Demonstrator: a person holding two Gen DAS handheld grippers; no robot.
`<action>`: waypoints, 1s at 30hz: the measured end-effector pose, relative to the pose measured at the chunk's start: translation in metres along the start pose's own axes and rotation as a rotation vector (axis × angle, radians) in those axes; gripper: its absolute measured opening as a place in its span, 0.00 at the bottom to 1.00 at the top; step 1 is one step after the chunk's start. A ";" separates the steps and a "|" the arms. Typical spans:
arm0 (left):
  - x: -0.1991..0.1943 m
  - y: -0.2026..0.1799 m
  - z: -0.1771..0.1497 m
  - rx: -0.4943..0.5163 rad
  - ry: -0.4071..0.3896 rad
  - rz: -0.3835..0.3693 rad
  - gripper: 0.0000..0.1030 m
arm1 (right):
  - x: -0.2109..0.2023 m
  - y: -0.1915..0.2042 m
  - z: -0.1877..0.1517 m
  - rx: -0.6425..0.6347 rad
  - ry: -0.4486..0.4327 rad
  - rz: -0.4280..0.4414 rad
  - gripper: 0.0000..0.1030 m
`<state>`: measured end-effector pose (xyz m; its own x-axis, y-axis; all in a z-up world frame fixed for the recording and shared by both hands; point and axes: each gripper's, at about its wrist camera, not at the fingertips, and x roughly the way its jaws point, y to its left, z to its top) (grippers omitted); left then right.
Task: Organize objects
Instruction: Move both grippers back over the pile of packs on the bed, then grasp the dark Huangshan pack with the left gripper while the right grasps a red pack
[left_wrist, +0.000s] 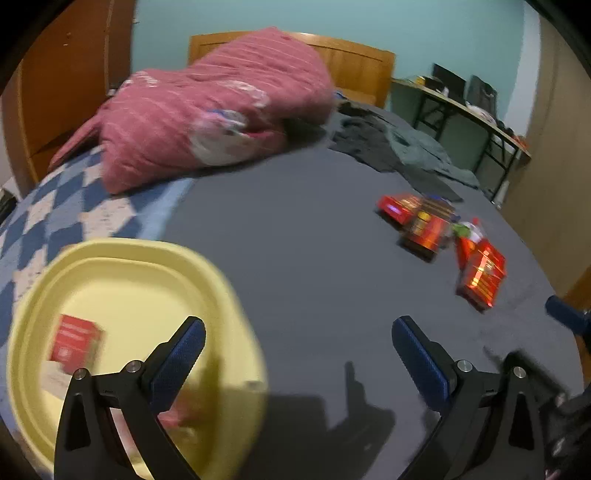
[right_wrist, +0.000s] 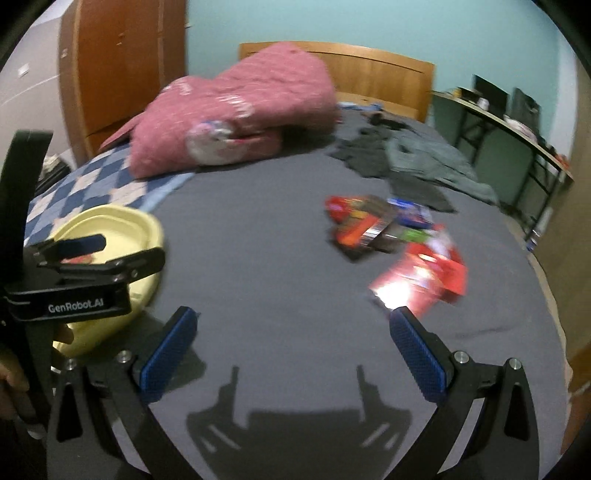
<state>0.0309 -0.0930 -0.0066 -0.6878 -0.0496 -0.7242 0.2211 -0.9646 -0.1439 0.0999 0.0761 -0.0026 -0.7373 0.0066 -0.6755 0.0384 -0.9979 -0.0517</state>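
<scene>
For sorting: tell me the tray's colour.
Pale yellow tray, shown best in the left wrist view.

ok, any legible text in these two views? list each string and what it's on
"GenRobot_AI": white lettering on the black body of the left gripper, seen in the right wrist view.
Red box in the yellow tray: pale print, too blurred to read.
Red packets on the grey sheet: print is motion-blurred and glare-washed, unreadable.
Pink quilt: white pattern, no readable letters.
Nothing else legible.
</scene>
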 end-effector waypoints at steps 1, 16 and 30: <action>0.006 -0.009 0.000 0.010 0.007 -0.010 1.00 | -0.002 -0.013 -0.002 0.014 -0.004 -0.018 1.00; 0.087 -0.081 0.014 0.158 0.024 -0.111 1.00 | 0.040 -0.120 -0.017 0.286 0.028 -0.061 1.00; 0.155 -0.082 0.058 0.290 0.027 -0.254 1.00 | 0.085 -0.117 0.002 0.411 0.099 -0.191 1.00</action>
<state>-0.1338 -0.0364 -0.0675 -0.6758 0.2038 -0.7084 -0.1619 -0.9786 -0.1271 0.0314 0.1935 -0.0529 -0.6367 0.1795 -0.7499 -0.3773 -0.9207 0.1000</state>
